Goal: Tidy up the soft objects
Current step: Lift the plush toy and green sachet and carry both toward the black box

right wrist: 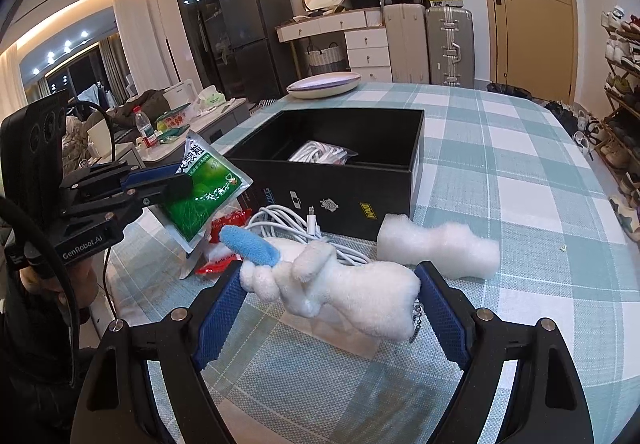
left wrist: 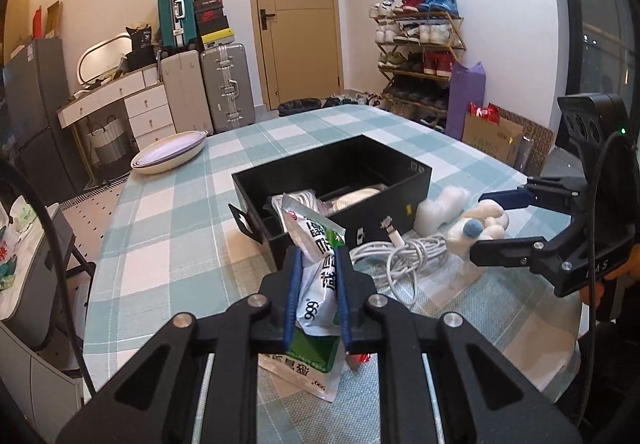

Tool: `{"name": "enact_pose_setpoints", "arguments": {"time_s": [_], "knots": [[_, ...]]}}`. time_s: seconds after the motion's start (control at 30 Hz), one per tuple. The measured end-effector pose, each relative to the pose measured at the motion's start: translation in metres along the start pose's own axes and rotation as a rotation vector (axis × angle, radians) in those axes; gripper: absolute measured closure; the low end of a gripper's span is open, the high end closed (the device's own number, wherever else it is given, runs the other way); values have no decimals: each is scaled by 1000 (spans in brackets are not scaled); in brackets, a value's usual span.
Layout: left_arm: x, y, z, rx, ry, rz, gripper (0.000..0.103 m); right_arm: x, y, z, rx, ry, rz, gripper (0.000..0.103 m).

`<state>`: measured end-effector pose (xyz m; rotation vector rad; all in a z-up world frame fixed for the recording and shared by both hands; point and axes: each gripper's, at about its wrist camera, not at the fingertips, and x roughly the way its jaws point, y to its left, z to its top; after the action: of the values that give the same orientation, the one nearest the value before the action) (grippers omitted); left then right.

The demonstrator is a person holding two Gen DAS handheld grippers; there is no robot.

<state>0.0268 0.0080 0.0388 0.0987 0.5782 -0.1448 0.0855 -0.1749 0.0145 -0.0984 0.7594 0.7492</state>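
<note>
**Inspector:** Left wrist view first, largest item down. Your table [left wrist: 168,203] carries the black box [left wrist: 400,199], which sits open at mid-table and already holds a bagged white cable [right wrist: 324,153]. Your left gripper [left wrist: 318,276] is pinching a green and white sachet [left wrist: 316,244], lifted just in front of the box's near wall.

**Operator:** And my right side?

**Inspector:** Your right gripper [right wrist: 332,308] is spread wide, one finger either side of the plush [right wrist: 340,288]. I cannot see the pads pressing the fur, so I judge nothing is gripped yet. The toy is white and fluffy, with a blue tip and a small metal chain at its rear, and it lies across a loose cable [right wrist: 288,219] just beside the box.

**Operator:** How should I proceed?

**Inspector:** Carry the sachet over the rim before you release; it is limp and will fold against the wall otherwise. Close on the thick middle of the plush, not a limb, and lift straight so the cable beneath does not drag. The foam piece [right wrist: 438,250] lies just beyond, still on the cloth.
</note>
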Motion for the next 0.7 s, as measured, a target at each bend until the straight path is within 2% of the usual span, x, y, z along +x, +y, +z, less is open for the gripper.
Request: {"name": "enact_pose_setpoints", "arguments": {"time_s": [0.3,0.7], "knots": [[-6,6,16,-52,-53,16,89,-13,9,10,-19,-64,5,17],[6,19,43,-92,-83,14,89,-18,21,41,-84,-99,-18,17]]}}
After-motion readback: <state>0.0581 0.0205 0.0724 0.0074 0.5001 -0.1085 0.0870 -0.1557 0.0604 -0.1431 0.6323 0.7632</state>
